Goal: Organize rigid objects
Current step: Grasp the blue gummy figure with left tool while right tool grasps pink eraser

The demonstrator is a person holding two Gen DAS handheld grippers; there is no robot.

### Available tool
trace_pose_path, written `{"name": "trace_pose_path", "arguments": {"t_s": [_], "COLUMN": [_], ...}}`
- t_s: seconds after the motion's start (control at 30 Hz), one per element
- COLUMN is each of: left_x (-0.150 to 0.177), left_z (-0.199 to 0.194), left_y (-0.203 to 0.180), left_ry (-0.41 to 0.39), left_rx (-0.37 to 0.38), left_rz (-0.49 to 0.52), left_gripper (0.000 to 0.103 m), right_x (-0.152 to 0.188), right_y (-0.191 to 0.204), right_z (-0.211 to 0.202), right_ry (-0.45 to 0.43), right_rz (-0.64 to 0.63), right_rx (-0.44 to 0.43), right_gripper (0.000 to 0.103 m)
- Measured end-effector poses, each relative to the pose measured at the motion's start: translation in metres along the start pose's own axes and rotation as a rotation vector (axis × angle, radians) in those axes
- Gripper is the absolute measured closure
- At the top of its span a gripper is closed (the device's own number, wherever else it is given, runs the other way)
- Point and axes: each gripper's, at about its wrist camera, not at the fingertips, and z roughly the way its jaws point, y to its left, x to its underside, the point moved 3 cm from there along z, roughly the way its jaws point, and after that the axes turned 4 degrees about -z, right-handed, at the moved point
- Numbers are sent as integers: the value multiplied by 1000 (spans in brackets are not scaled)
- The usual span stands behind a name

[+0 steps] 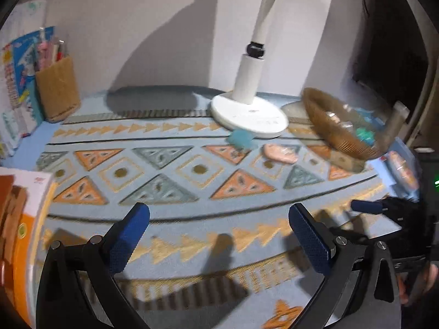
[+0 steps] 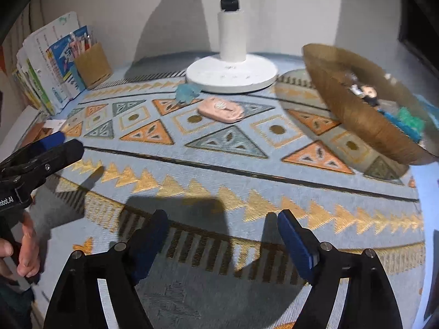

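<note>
A flat pink oval object (image 1: 279, 153) (image 2: 221, 113) lies on the patterned cloth in front of the lamp base. A small teal object (image 1: 241, 138) (image 2: 188, 91) sits just left of it, against the base. An amber glass bowl (image 1: 323, 115) (image 2: 343, 104) at the right holds several small items, among them a little figure and teal pieces. My left gripper (image 1: 219, 211) hovers open over bare cloth, with nothing between its blue pads. My right gripper (image 2: 222, 216) is open too and holds nothing. Both are well short of the pink object.
A white lamp base (image 1: 249, 115) (image 2: 231, 74) with its pole stands at the back centre. A brown pen holder (image 1: 57, 90) (image 2: 92, 64) and upright books (image 1: 16, 82) (image 2: 46, 68) fill the back left corner. An orange and white box (image 1: 27, 233) is close at the left.
</note>
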Motion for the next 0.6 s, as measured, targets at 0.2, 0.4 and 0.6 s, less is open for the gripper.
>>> {"name": "trace_pose_path", "arguments": {"t_s": [0.2,0.4,0.6], "left_x": [-49,-63,-61], "left_z": [36,103,137], "left_y": [-12,-15,-25], "left_ry": [58,152,188], "left_rx": [138,53,12], "left_rz": [-46,-10,54], "left_gripper": [2,19,27], "right_x": [-50,-85,-105], "right_y": [-7,-15,-22], "right_z": [-1,28,60], "right_ry": [-52,-63,-34], "right_rz": [-86,-142,-224], "right_rx": [44,8,-54], "right_gripper": [22,23,27]}}
